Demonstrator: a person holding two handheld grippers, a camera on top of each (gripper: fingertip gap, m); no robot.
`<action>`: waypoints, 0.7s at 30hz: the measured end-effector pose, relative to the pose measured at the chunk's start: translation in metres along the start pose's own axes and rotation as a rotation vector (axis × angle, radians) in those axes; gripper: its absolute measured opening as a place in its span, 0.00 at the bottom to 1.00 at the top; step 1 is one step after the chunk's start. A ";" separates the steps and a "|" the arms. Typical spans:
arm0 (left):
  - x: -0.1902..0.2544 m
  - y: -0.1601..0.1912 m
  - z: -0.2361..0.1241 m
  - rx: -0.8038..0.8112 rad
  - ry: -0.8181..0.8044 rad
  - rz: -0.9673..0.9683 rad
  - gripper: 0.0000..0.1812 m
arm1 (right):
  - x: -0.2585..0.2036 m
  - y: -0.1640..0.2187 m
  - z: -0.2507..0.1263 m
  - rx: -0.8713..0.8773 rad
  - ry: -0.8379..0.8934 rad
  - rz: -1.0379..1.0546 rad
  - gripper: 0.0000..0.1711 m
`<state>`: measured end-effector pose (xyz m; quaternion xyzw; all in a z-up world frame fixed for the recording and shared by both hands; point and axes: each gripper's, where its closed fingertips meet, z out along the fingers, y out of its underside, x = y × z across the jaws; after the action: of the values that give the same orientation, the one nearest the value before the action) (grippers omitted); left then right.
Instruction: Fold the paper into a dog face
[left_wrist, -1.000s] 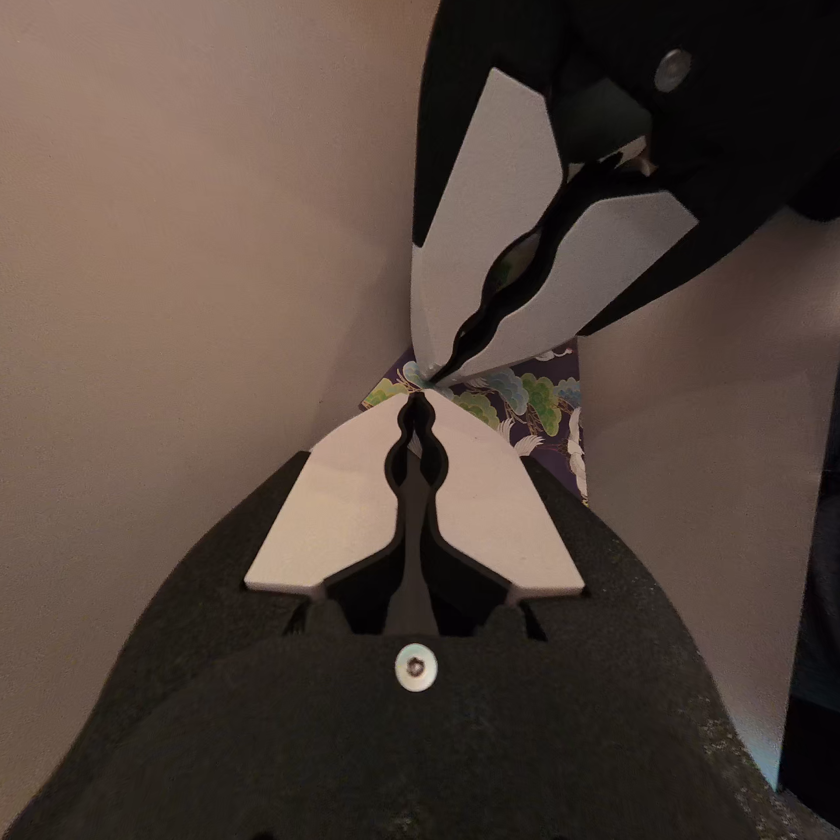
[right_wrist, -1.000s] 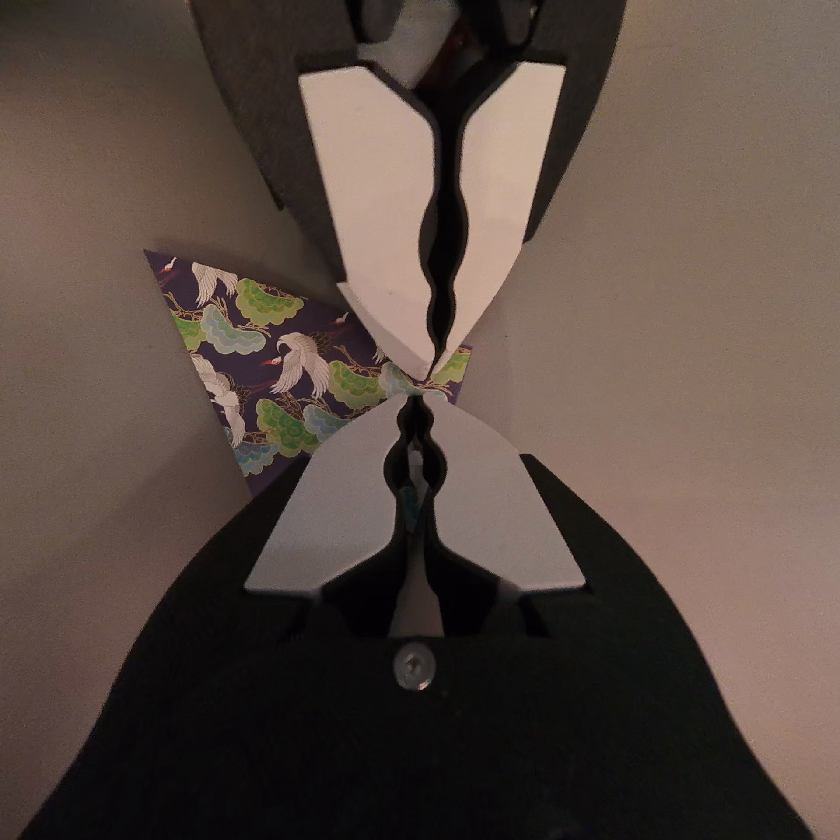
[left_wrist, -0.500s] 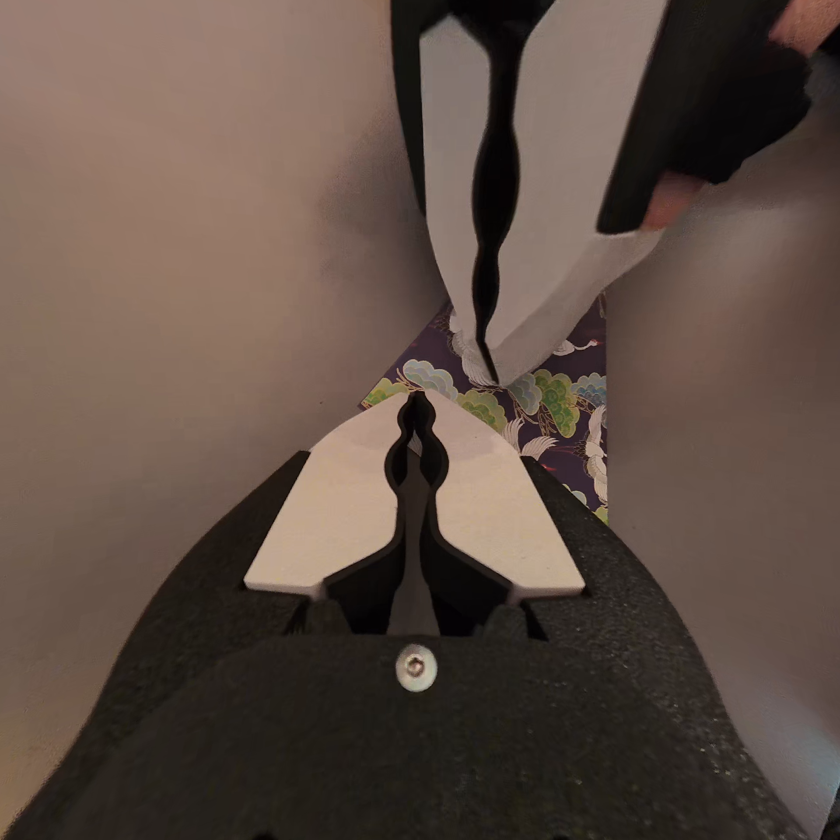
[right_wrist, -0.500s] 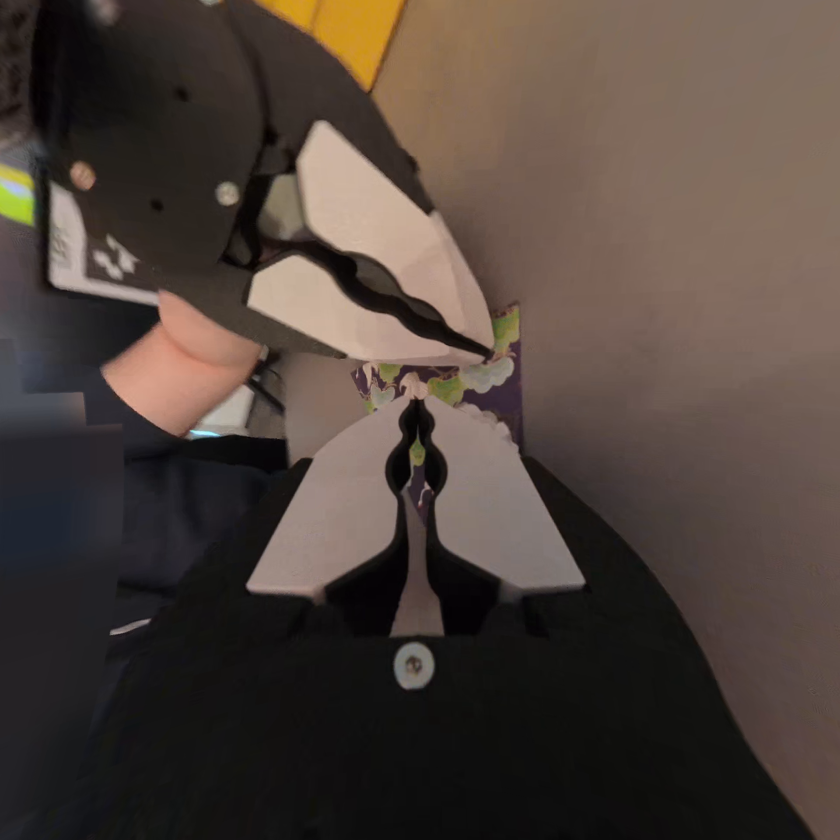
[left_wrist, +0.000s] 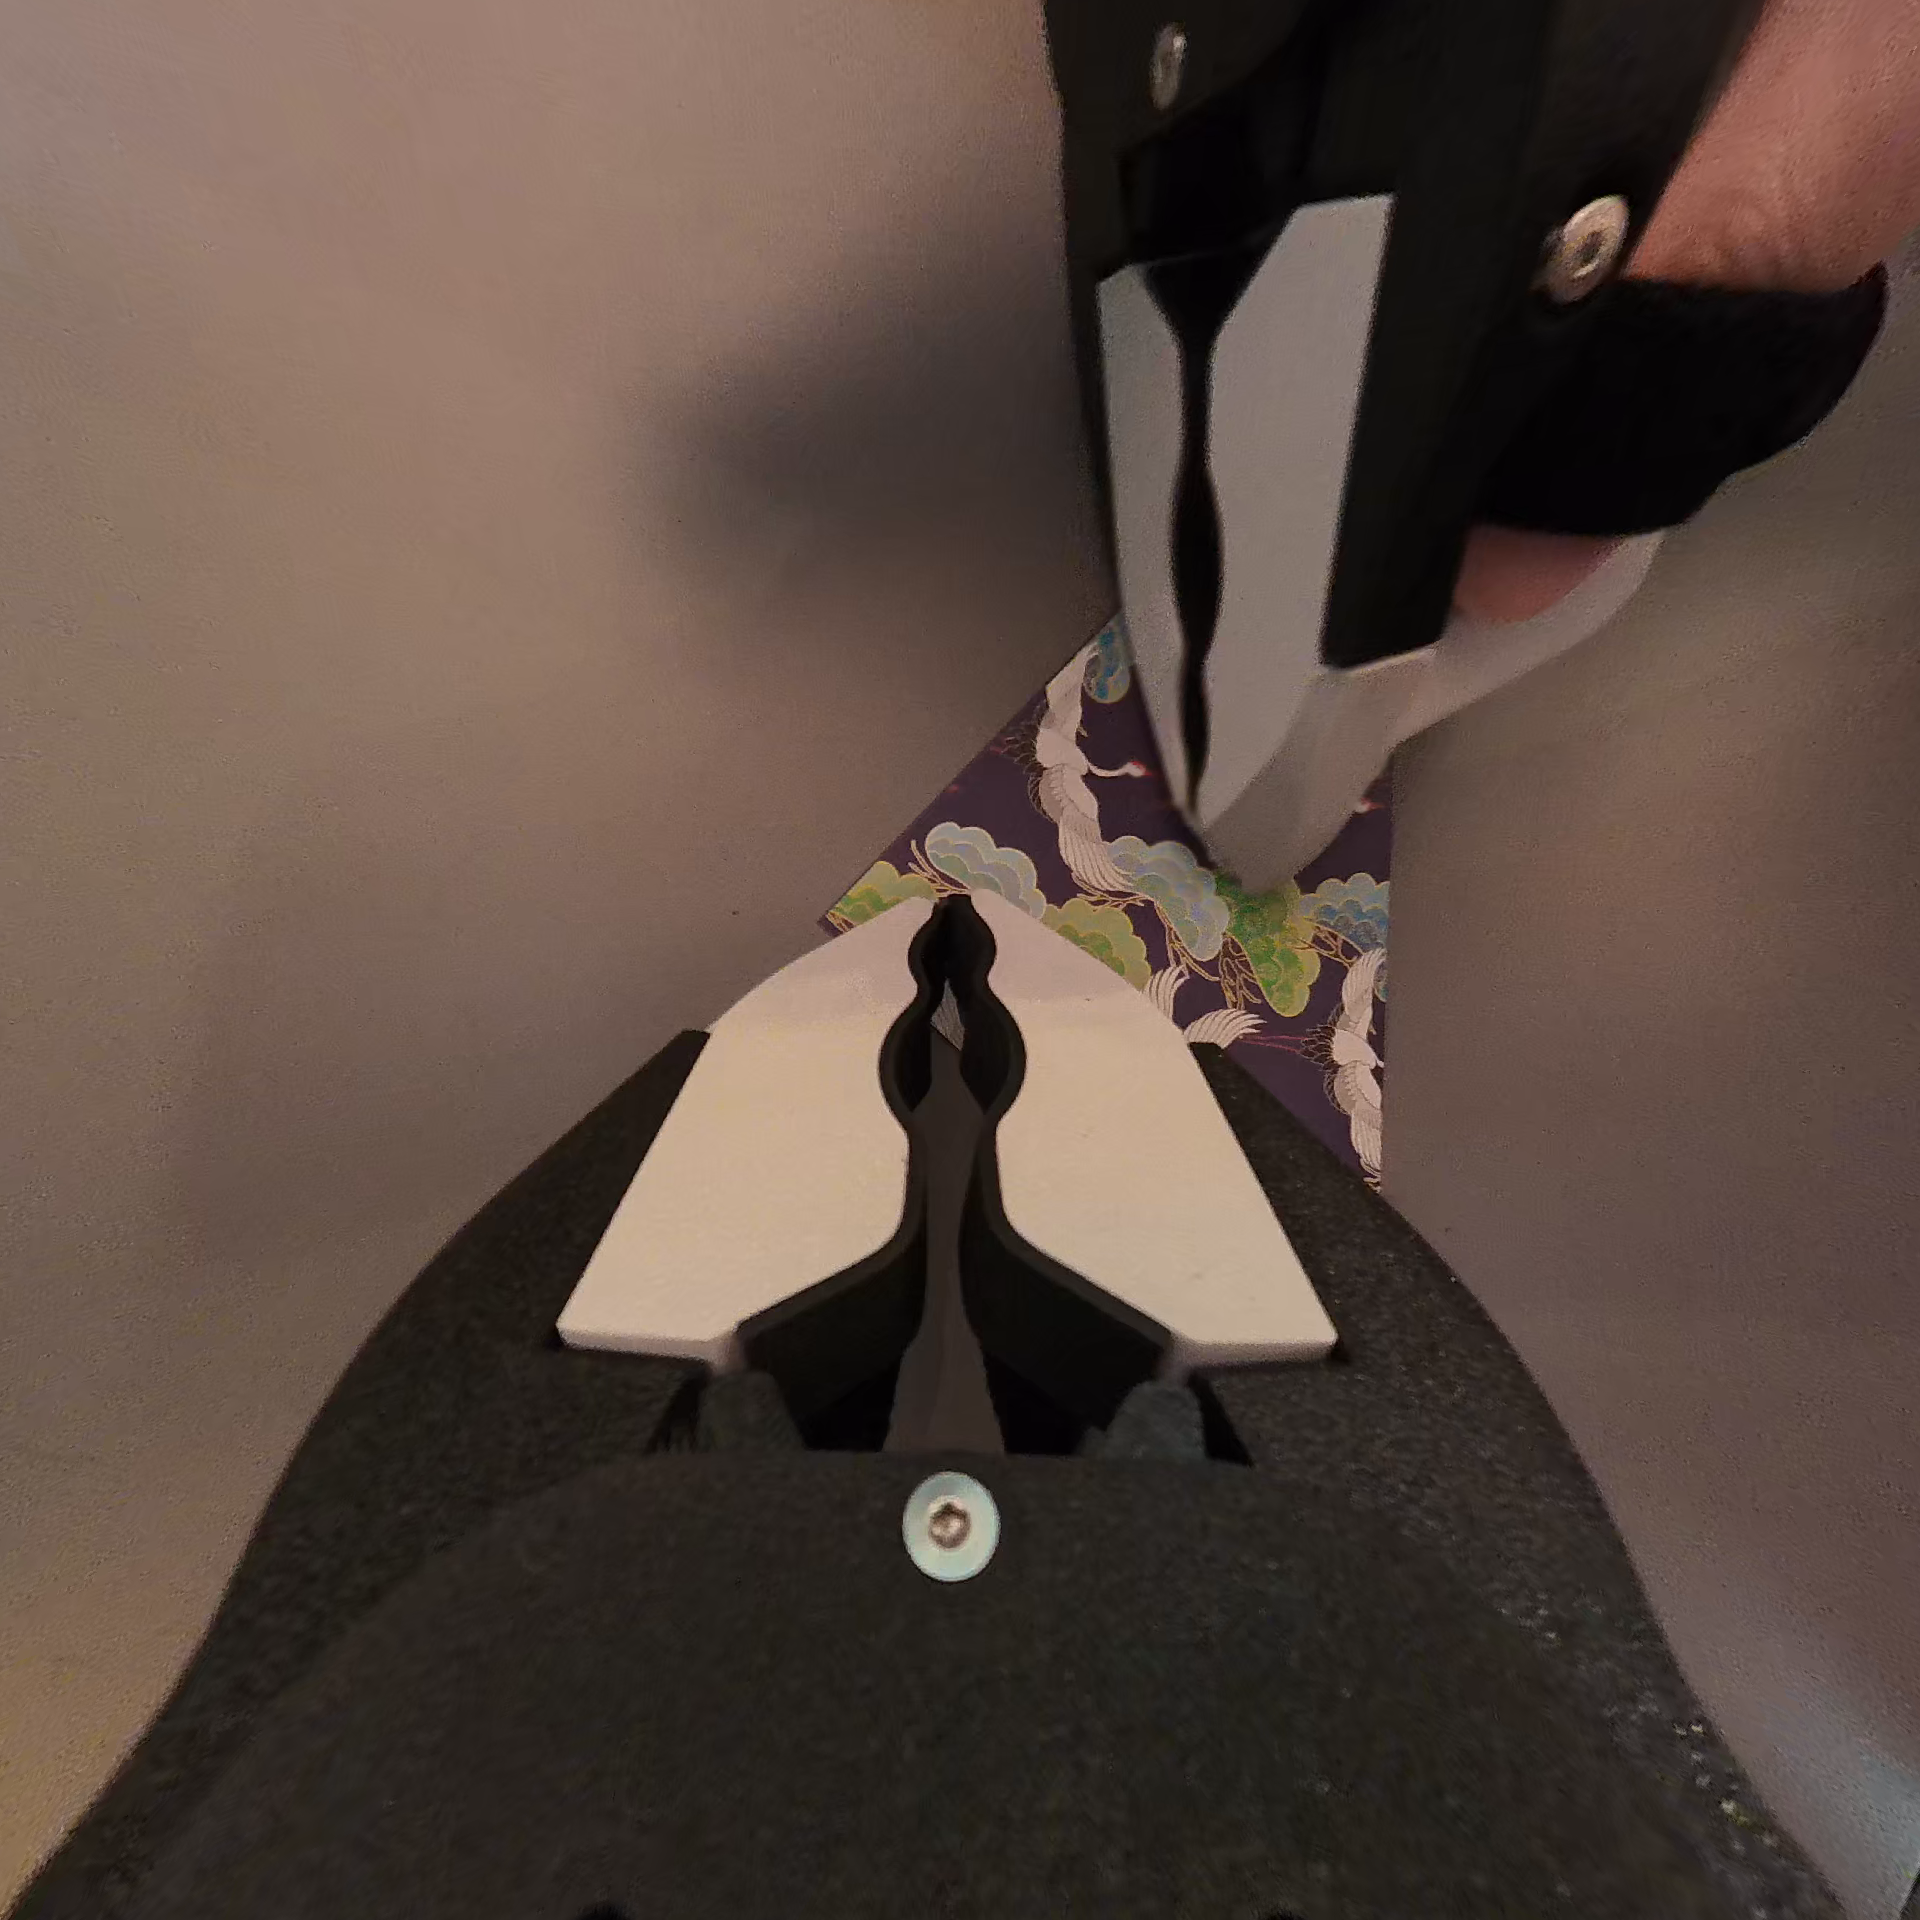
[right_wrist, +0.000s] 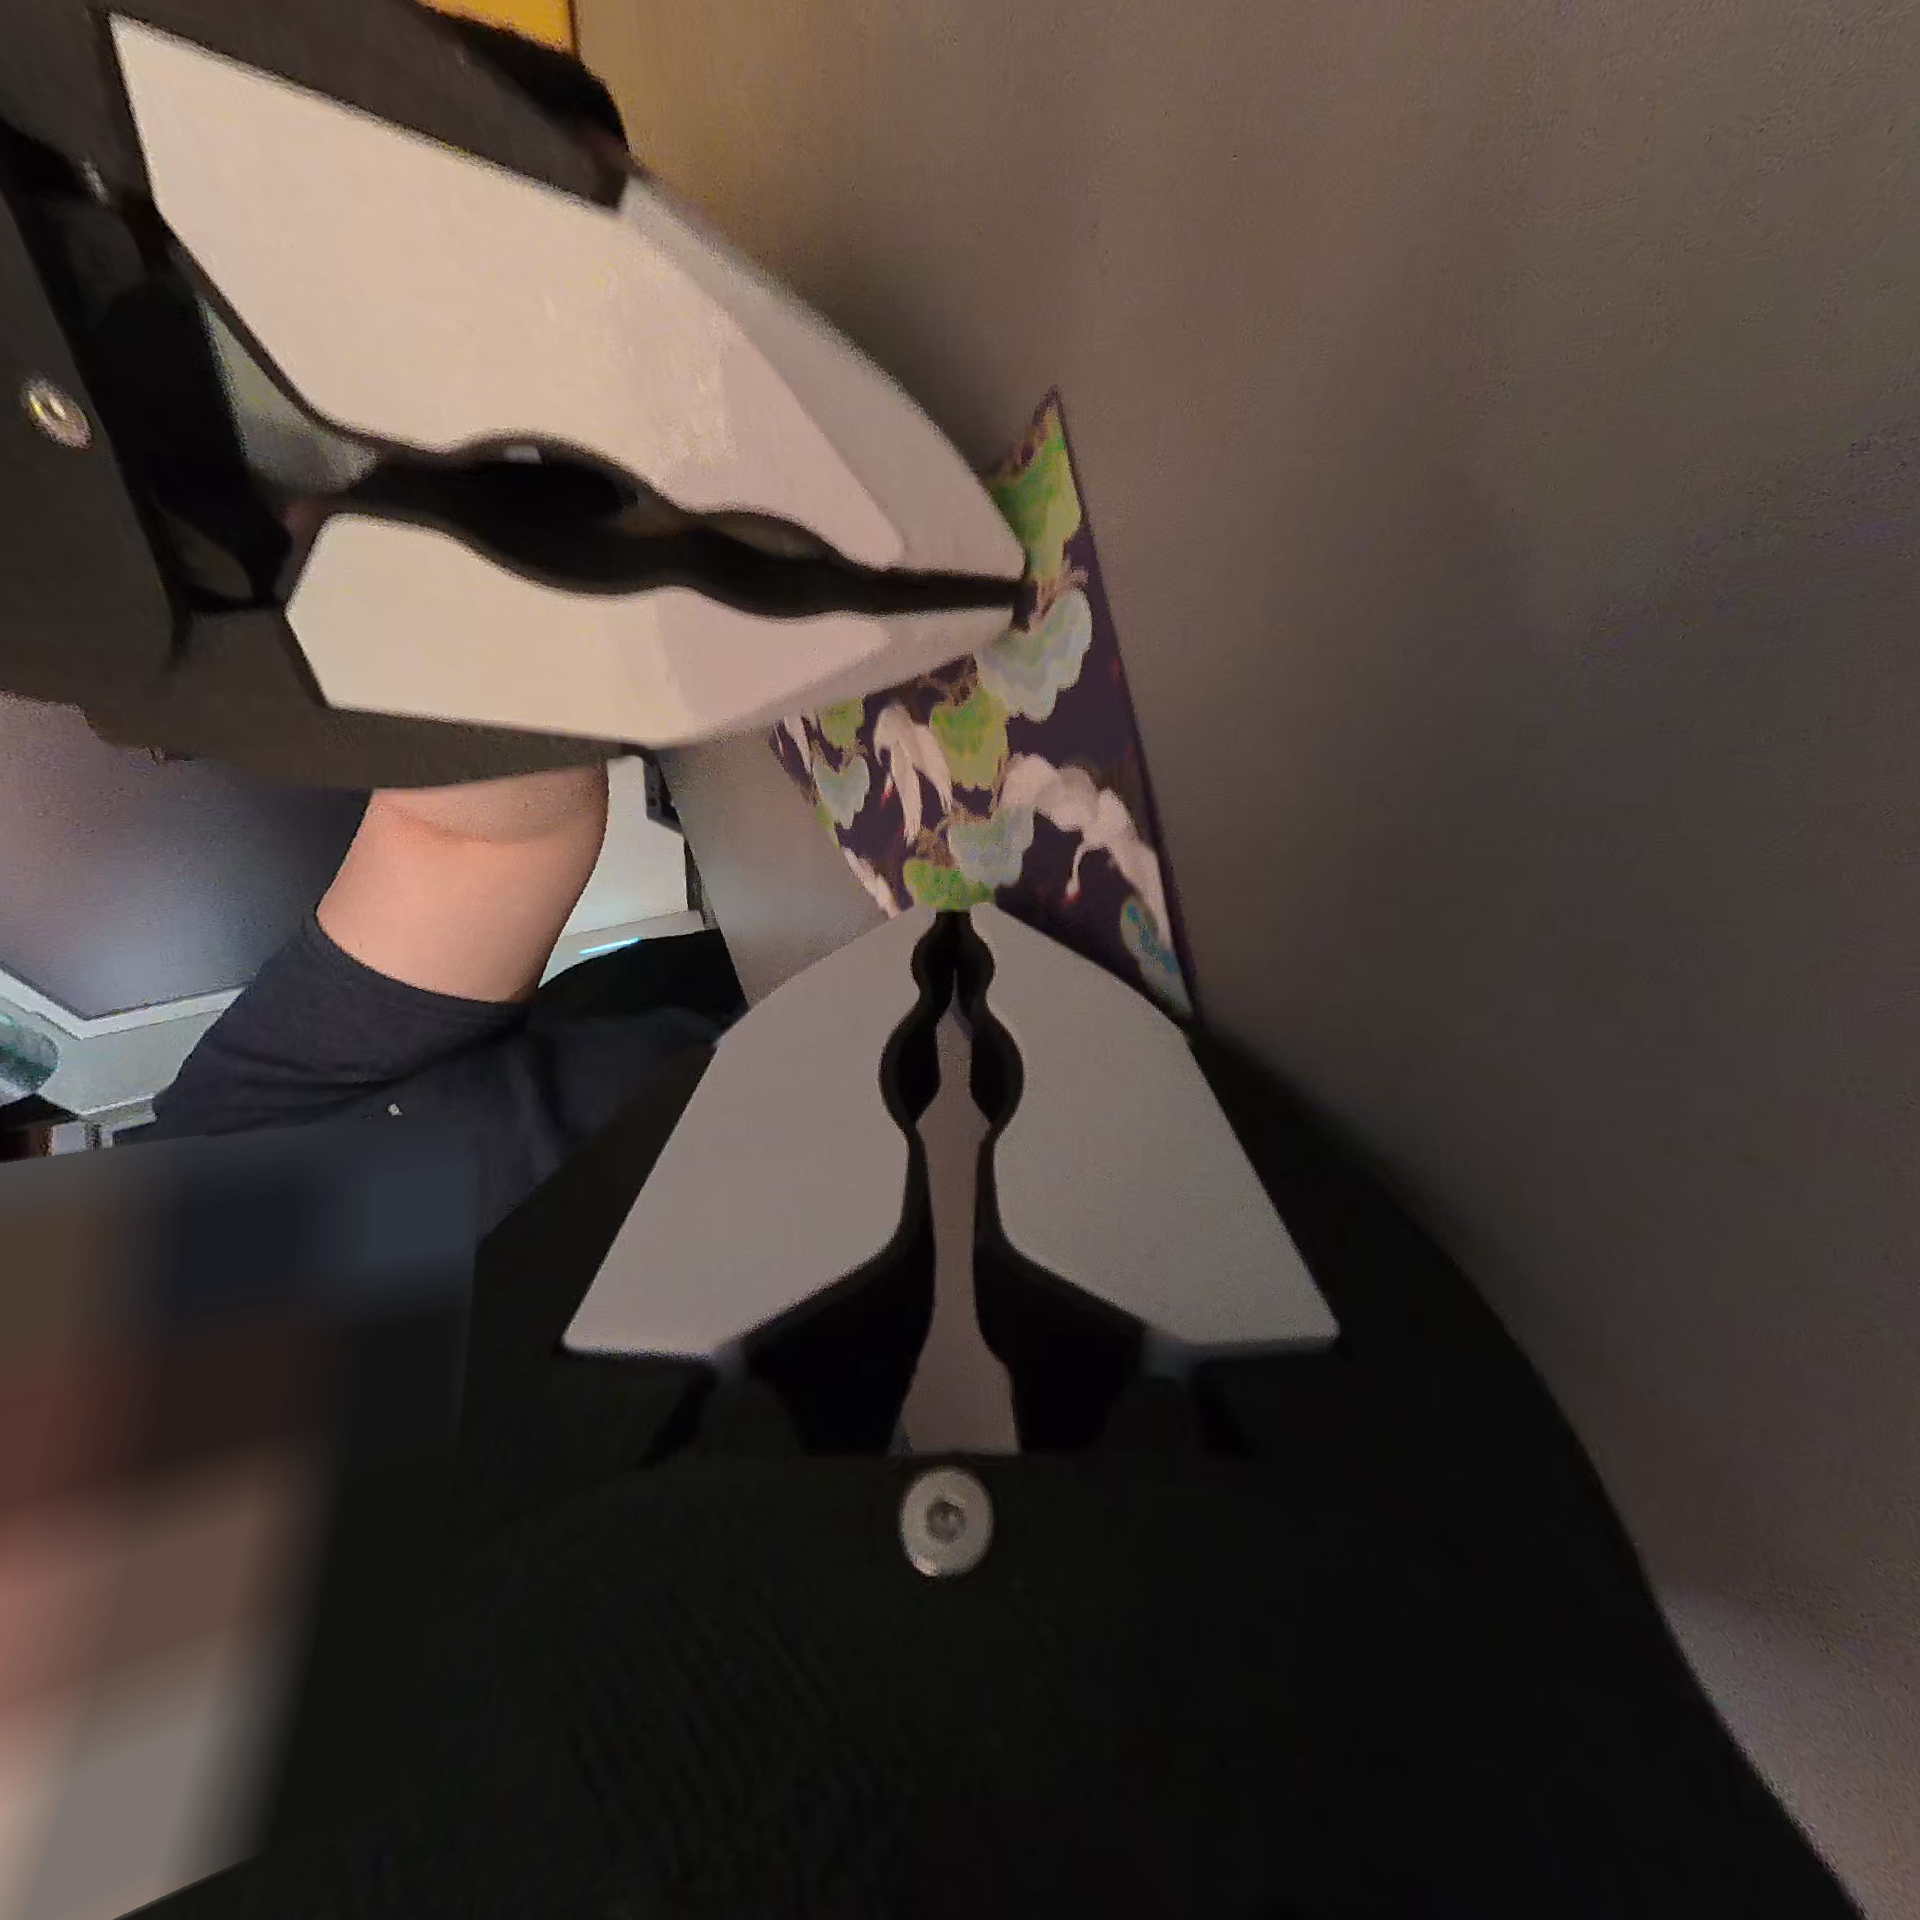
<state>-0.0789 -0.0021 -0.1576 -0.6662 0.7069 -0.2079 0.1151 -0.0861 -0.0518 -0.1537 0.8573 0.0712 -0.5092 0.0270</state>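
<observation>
Since the earlier frames, we see the right gripper (left_wrist: 1195, 800) swing from opposite the left gripper (left_wrist: 951, 914) to a steep stance over the paper (left_wrist: 1164, 904), its closed tips now planted mid-sheet and no longer at the near corner. At left in the left wrist view, bare table (left_wrist: 416, 623) is all that lies beside the work. At centre, our left gripper is pressed together on the paper's near corner, where a thin sliver of sheet shows between the tips. To the right, the folded, crane-patterned paper lies flat, with the right gripper bearing down on it. In the right wrist view, its jaws are likewise together at the sheet's edge. We judge the shift as pinning the sheet so the held corner can be folded over, an ear flap perhaps; the dog face is far from done.
</observation>
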 end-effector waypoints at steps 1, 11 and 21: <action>0.000 0.000 0.000 0.001 0.000 -0.003 0.00 | 0.000 0.004 -0.001 -0.006 -0.001 0.006 0.01; 0.000 0.000 0.000 -0.019 -0.034 0.005 0.00 | 0.003 0.027 -0.002 0.059 0.083 -0.006 0.01; 0.000 0.000 0.000 -0.019 -0.052 0.001 0.00 | 0.002 0.027 -0.002 0.123 0.071 -0.015 0.01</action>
<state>-0.0792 -0.0026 -0.1581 -0.6720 0.7059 -0.1839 0.1273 -0.0790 -0.0781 -0.1553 0.8743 0.0471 -0.4820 -0.0318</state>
